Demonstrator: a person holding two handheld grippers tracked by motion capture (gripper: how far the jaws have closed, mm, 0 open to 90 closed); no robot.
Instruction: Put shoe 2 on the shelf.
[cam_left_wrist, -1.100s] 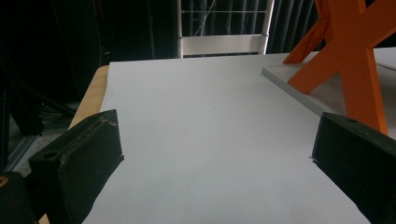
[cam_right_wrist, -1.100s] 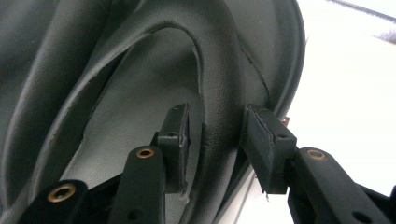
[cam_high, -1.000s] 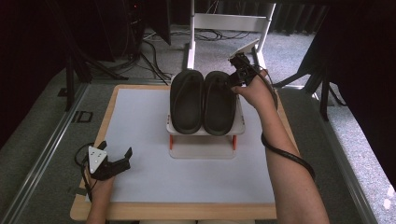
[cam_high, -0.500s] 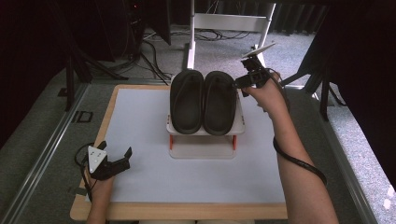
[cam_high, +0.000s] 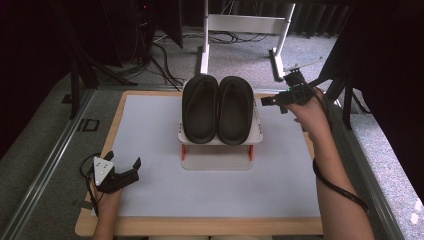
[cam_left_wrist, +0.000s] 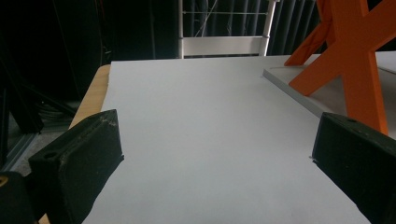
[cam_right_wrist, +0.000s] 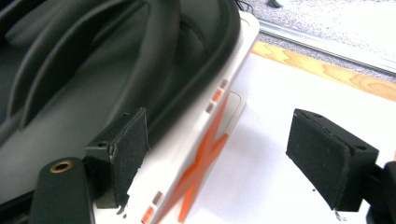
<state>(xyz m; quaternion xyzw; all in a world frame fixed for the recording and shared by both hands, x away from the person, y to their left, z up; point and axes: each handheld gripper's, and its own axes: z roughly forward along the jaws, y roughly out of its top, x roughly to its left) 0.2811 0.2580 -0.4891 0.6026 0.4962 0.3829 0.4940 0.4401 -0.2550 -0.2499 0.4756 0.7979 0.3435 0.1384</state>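
Right tongs (cam_high: 270, 101) withdrawn from slippers (cam_high: 217, 107), opening, shelf (cam_right_wrist: 219, 140) partly hidden.

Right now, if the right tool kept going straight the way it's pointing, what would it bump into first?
Probably the white rack holding the black slippers. The right tool is open, beside the rack's right edge and aimed at it; one jaw already overlaps the rack's side. Depth is hard to judge, so it might meet the right slipper's edge instead.

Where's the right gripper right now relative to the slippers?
In the high view the right gripper sits at the table's far right edge, just right of the right black slipper on the white rack, jaws open with nothing between them.
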